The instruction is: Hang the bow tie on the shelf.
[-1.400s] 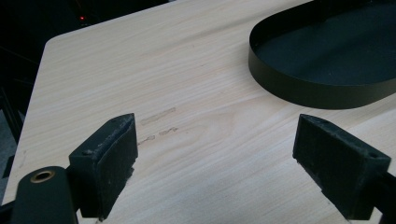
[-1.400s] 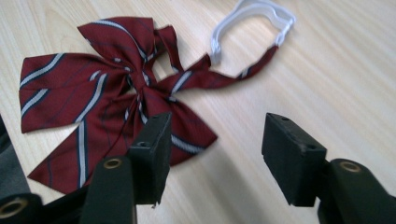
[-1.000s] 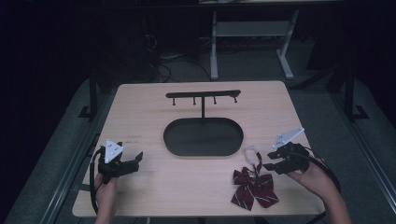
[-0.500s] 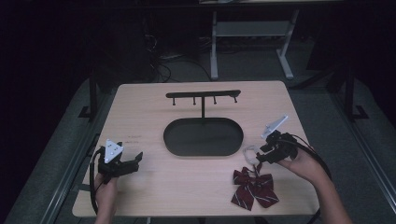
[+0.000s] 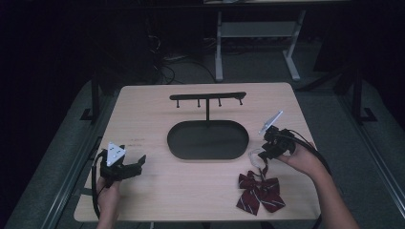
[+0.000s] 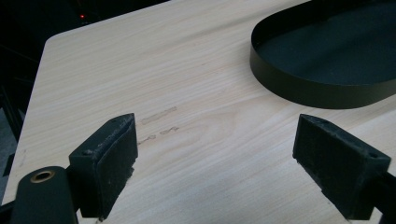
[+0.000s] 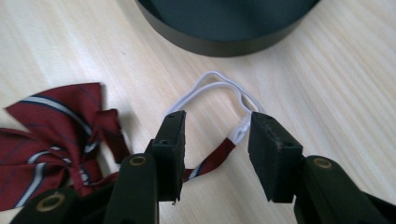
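A dark red striped bow tie [image 5: 260,192] lies on the wooden table near the front right; its bow [image 7: 53,135] shows at the left of the right gripper view. Its white elastic loop [image 7: 218,85] and red strap [image 7: 212,161] run between the jaws of my right gripper [image 7: 215,125], which stands open just above the table, astride the strap. In the high view the right gripper [image 5: 262,153] is tilted down onto the loop [image 5: 254,153]. My left gripper [image 5: 140,163] rests at the front left, wide open with nothing between its pads [image 6: 112,154].
A black stand with an oval tray base [image 5: 207,139] and a hook bar [image 5: 207,97] occupies the table's middle. The tray's rim [image 6: 299,86] lies ahead of the left gripper and its rim [image 7: 219,44] just beyond the elastic loop. Bare wood lies between the grippers.
My right gripper has moved left and down from the table's right edge to the bow tie's elastic loop. The left gripper has stayed put.
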Motion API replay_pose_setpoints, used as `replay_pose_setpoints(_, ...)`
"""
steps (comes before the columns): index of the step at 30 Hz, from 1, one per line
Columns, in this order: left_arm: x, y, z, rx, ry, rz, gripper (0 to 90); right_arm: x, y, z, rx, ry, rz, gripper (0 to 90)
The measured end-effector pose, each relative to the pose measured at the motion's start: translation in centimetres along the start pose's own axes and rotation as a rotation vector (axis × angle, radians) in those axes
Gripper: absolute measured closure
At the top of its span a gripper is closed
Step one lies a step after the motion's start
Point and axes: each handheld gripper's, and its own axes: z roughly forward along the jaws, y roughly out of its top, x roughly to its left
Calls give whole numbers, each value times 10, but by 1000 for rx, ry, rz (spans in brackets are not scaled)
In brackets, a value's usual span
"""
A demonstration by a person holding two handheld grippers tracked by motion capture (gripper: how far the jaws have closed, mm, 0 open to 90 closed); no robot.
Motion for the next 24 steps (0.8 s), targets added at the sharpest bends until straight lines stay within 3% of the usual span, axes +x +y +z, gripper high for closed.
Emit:
replay_pose_setpoints(15,0,0,1,-1,-3,-7,135,-14,3,26,121,-43,49,620)
replay_pose_setpoints(24,-1,1,0,3,-3,-2,135,-13,5,34,165,-53,43,690)
